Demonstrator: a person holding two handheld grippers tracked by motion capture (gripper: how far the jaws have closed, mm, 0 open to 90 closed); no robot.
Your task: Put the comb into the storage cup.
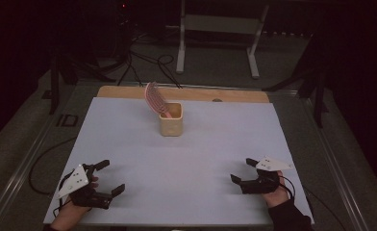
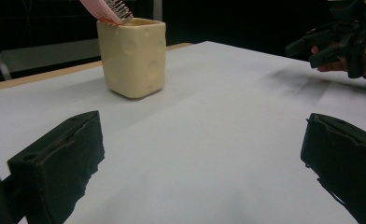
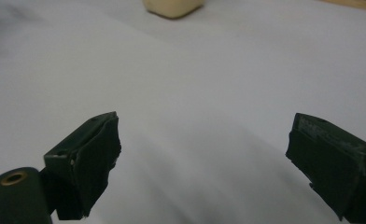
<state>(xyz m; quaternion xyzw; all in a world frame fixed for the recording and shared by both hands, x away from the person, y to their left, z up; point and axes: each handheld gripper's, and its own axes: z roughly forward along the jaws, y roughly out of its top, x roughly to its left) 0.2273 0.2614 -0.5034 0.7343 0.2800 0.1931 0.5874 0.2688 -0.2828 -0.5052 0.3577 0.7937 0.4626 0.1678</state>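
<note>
We hold the left gripper (image 1: 110, 177) and right gripper (image 1: 242, 171) empty, jaws spread wide. The pink comb (image 1: 155, 97) stands in the cream cup (image 1: 171, 122), well ahead between them. Next, probably, we reach forward for it.

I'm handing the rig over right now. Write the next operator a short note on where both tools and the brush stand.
Left tool: open, holding nothing, low over the near left of the white table.
Right tool: open, holding nothing, low over the near right.
Pink hairbrush: standing in the cream cup at the far middle of the table, leaning left.
Done: nothing grasped so far.
Left: neither tool is near the cup; likely next is reaching forward to the brush or cup.
</note>
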